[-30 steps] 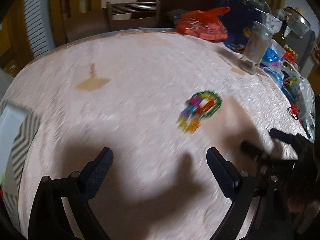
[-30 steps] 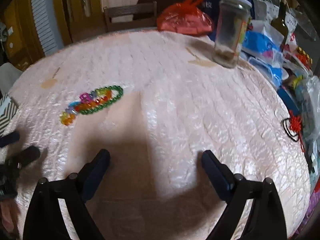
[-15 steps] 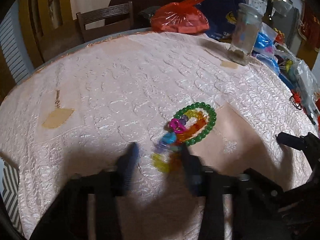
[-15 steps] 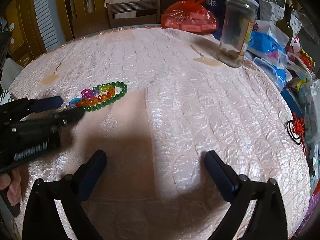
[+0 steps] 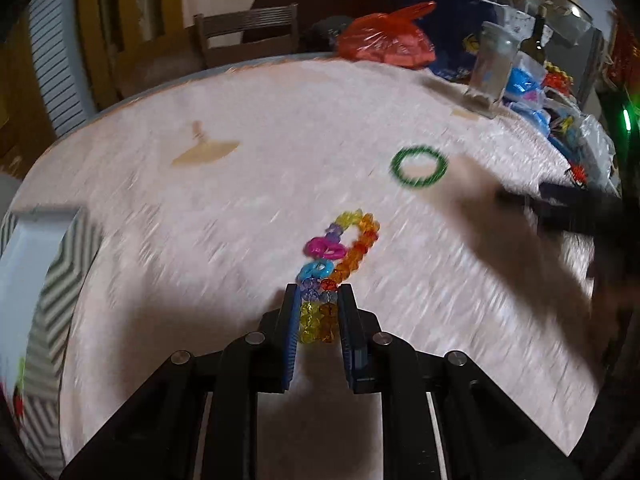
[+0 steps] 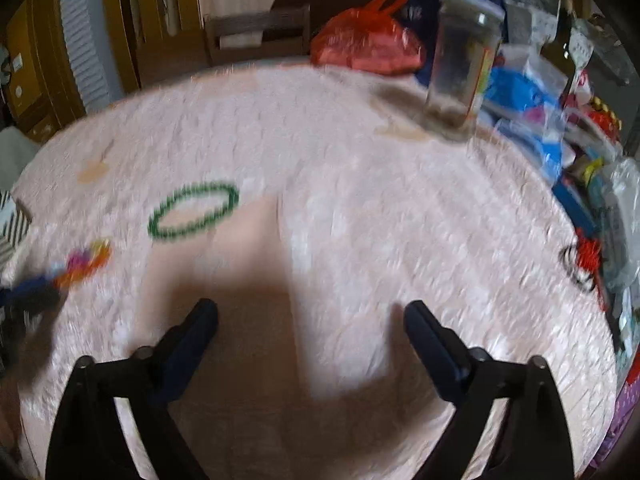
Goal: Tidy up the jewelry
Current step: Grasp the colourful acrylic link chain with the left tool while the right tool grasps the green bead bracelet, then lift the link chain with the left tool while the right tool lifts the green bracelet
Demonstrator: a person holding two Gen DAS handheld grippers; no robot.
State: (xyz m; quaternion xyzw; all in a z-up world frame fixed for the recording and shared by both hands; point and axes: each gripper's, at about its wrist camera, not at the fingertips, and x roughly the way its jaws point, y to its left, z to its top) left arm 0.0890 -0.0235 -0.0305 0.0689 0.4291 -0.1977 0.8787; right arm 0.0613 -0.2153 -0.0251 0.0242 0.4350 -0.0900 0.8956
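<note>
My left gripper (image 5: 318,300) is shut on the near end of a multicoloured bead bracelet (image 5: 344,252), which trails forward over the pink tablecloth. The bracelet also shows blurred at the left of the right wrist view (image 6: 86,260). A green bead bracelet (image 5: 419,167) lies alone farther right; it also shows in the right wrist view (image 6: 192,210). My right gripper (image 6: 310,314) is open and empty above the cloth, to the right of both bracelets.
A white box with grey zigzag sides (image 5: 36,280) stands at the left table edge. A glass jar (image 6: 460,64), a red plastic bag (image 6: 368,46) and cluttered packets (image 6: 560,128) line the far right. A wooden chair (image 5: 248,32) stands behind the table.
My left gripper has closed on the multicoloured bracelet and pulled it away from the green one, toward the left. The right gripper has stayed open.
</note>
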